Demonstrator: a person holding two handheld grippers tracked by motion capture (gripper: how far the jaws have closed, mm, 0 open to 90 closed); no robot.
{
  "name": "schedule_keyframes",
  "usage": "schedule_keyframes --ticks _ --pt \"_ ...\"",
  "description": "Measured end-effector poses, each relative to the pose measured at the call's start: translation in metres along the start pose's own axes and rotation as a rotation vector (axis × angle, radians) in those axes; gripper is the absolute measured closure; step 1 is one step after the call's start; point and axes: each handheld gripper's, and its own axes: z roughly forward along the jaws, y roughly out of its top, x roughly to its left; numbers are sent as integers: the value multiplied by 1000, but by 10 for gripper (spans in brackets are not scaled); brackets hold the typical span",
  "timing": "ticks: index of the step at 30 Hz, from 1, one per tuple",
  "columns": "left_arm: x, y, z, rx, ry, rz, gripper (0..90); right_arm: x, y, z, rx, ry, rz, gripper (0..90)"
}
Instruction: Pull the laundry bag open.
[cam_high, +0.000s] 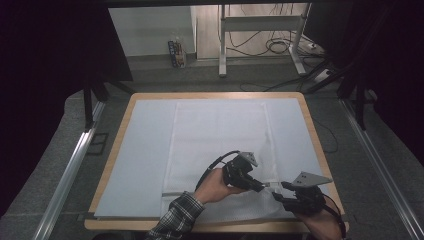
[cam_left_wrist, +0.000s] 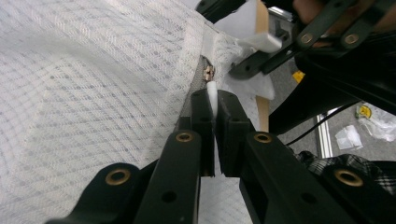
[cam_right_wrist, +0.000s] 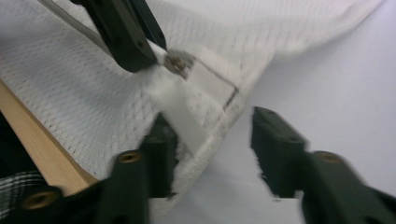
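Left gripper view: gripping the zipper pull, cloth corner not yet anchored

Clenching the left gripper (cam_left_wrist: 212, 100) on the white pull tab (cam_left_wrist: 211, 89), pressed flat from both sides, just below the metal slider (cam_left_wrist: 208, 72). Standing released at the right gripper (cam_right_wrist: 215, 123), jaws parted around the hemmed corner (cam_right_wrist: 201, 133) of the mesh cloth (cam_right_wrist: 70, 93), which is leaning on one pad only (no pinch there). Meeting nearly tip to tip in the high view, at the near right part of the cloth, close to the front edge of the table (cam_high: 312, 127) and over the pale mat (cam_high: 142, 150).

Judging the step: working the zipper at its corner end, with the pull already gripped and the cloth beside it not held. Probably calling next for closing the right jaws on that corner to keep the fabric taut. Then drawing the pull along the zipper line, away from the anchored end, slowly, keeping the tab flat between the pads (thin and slippery-looking). Risking bunched mesh under the slider without that anchor.
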Motion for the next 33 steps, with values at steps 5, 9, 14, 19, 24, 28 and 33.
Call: schedule_keyframes --ticks 5,9,14,19,24,28,33 --pt "-1 0 -1 -15 -7 10 872 -11 0 -1 -70 146 81 546" --pt "-1 -1 1 -13 1 7 872 -20 0 0 -83 190 127 704" --pt "1 -3 3 -18 6 -2 872 -24 3 -3 -117 216 157 835" --pt "1 -5 4 -11 10 -10 876 -18 5 -3 -85 160 130 849" --pt "1 -8 4 -7 14 -17 877 -13 6 -3 -58 122 106 853" --pt "2 -11 3 -5 14 -23 878 -10 6 -2 -52 114 101 855" --pt "5 -17 1 -1 19 -42 878 -12 5 -4 -47 99 117 856"
